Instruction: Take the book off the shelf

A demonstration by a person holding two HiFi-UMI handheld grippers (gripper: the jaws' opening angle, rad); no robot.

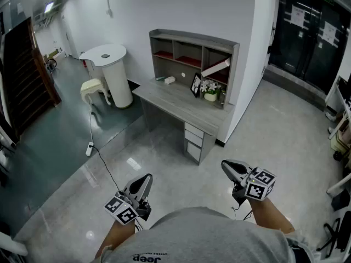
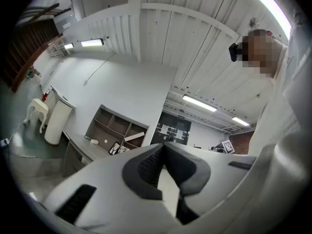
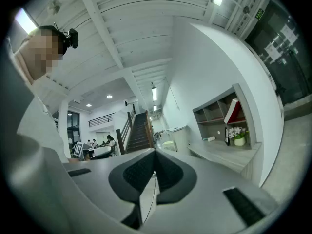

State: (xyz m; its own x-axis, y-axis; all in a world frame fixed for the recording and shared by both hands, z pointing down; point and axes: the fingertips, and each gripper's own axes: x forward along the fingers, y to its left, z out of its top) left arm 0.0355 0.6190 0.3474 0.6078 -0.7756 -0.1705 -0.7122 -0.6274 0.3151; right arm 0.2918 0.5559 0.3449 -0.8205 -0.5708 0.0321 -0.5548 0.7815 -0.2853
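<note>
Facing the desk from afar, book not yet taken

The person is standing well apart from the desk (image 1: 174,100), holding the left tool (image 1: 145,181) and the right tool (image 1: 229,167) low and near, both with jaws pressed together and gripping nothing. The book (image 1: 215,67) is leaning tilted in the right compartment of the shelf (image 1: 164,41) at the desk's far side (a flower pot (image 1: 210,96) is sitting just below). By my judgement nothing is done: approaching, grasping and lifting out are all waiting.
</note>
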